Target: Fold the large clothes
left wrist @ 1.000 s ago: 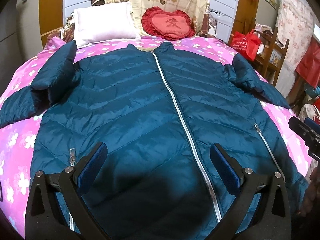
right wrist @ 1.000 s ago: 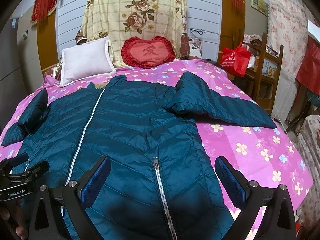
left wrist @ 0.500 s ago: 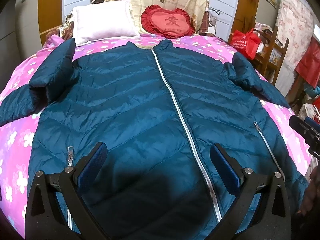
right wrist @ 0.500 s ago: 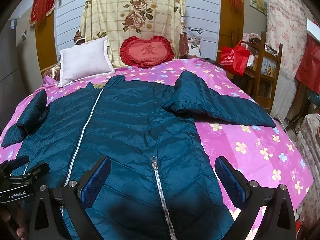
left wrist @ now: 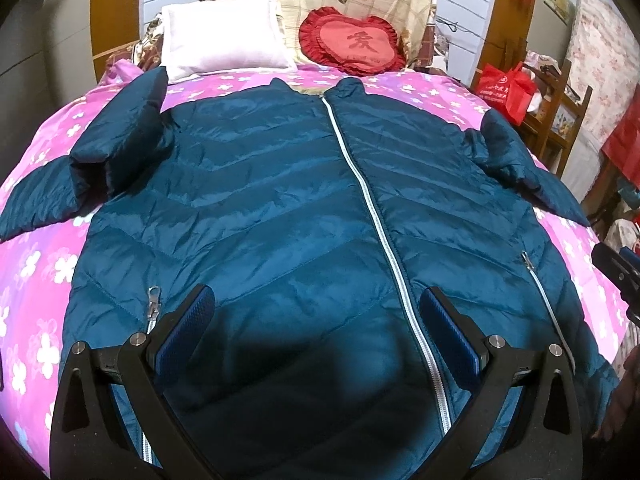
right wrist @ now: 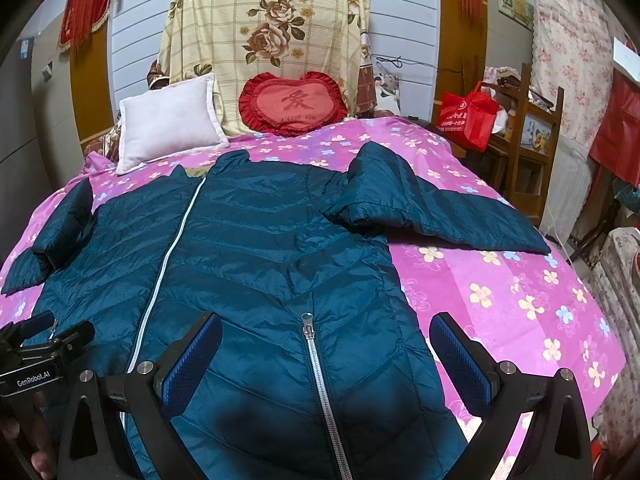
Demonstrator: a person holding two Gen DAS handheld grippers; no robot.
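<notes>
Jacket (left wrist: 280, 220) flat — right sleeve (right wrist: 440, 212) outstretched

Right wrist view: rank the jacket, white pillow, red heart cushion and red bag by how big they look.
1. Teal puffer jacket, by far, though nearest the camera.
2. White pillow and red heart cushion: look alike, unranked.
3. Red bag.

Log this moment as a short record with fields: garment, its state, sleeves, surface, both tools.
garment: teal quilted jacket
state: spread flat, front up, main zipper closed; no fold made yet
sleeves: one sleeve stretched out to the side; the other sleeve bent, bunched near the shoulder
surface: pink flowered bedspread
behind the collar: white pillow, red heart cushion
left tool: open, above the hem, holding nothing
right tool: open, above a pocket zipper, holding nothing
</notes>
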